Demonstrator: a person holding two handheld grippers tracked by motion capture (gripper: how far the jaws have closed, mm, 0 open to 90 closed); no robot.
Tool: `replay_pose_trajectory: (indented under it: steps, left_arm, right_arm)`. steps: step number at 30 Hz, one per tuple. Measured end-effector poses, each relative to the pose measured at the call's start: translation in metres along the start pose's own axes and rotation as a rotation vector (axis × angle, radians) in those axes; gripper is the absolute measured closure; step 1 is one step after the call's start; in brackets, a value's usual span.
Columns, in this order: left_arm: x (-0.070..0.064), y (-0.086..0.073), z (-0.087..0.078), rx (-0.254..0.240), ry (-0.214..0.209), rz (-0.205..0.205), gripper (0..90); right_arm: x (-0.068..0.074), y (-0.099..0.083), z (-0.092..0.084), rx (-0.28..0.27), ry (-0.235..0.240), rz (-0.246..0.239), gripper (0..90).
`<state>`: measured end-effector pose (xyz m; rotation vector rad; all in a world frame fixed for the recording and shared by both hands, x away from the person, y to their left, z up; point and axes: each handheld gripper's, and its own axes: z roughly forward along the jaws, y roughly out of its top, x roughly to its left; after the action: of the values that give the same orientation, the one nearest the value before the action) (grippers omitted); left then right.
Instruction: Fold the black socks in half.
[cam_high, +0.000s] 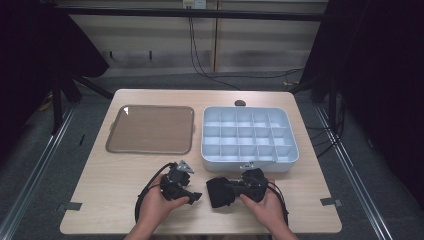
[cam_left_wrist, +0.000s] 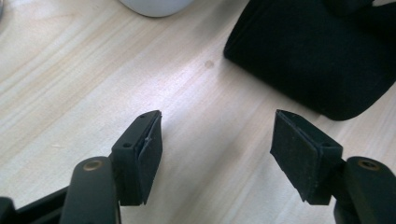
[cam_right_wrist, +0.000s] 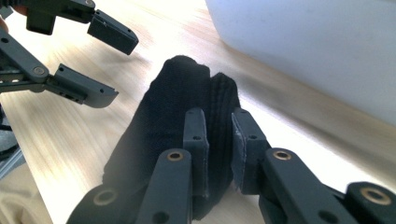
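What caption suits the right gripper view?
Right tool pinching folded black cloth beside white box.

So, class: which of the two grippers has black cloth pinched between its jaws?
The right gripper: it pinches the black cloth. The left gripper is open over bare table.

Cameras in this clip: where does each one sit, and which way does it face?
High view: above the near table edge, looking forward and down at the tray, divided box and both hands.
Left gripper view: on the left gripper, facing the tabletop between open jaws.
Right gripper view: on the right gripper, jaws clamped on the black cloth.
Both gripper views share the black cloth.
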<state>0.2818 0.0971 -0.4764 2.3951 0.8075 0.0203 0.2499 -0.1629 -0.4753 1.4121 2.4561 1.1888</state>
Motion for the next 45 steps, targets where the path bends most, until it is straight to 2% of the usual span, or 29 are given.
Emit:
replay_pose_trajectory:
  steps: [3, 6, 9, 12, 18, 23, 24, 28, 39, 45]
  left_arm:
    - [0.002, -0.001, 0.001, -0.011, 0.002, 0.008, 32.7]
    - [0.004, -0.002, 0.003, -0.025, 0.017, 0.027, 31.8]
    - [0.004, -0.003, 0.004, -0.044, 0.019, 0.022, 30.8]
    - [0.007, -0.003, 0.006, -0.043, 0.021, 0.039, 30.2]
    - [0.008, -0.004, 0.007, -0.054, 0.031, 0.049, 29.1]
    - [0.011, -0.005, 0.007, -0.055, 0.043, 0.065, 28.8]
    - [0.011, -0.006, 0.008, -0.07, 0.047, 0.059, 28.7]
    - [0.013, -0.006, 0.008, -0.083, 0.053, 0.07, 28.3]
    - [0.016, -0.01, 0.012, -0.085, 0.069, 0.087, 26.4]
    - [0.015, -0.012, 0.015, -0.109, 0.081, 0.122, 22.7]
  right_arm:
    - [-0.001, 0.002, -0.004, 0.007, -0.001, -0.005, 78.2]
    - [-0.003, 0.006, -0.01, 0.013, -0.023, -0.022, 78.2]
    - [-0.005, 0.009, -0.016, 0.014, -0.025, -0.022, 78.2]
    - [-0.007, 0.011, -0.019, 0.019, -0.027, -0.022, 78.2]
    - [-0.011, 0.017, -0.027, 0.024, -0.038, -0.023, 78.1]
    - [-0.012, 0.017, -0.029, 0.034, -0.039, -0.022, 78.2]
    - [-0.013, 0.018, -0.029, 0.036, -0.04, -0.022, 78.1]
    - [-0.015, 0.019, -0.032, 0.042, -0.031, -0.015, 78.2]
    - [-0.02, 0.023, -0.042, 0.044, -0.034, -0.014, 78.1]
    - [-0.02, 0.023, -0.047, 0.05, -0.03, -0.017, 78.2]
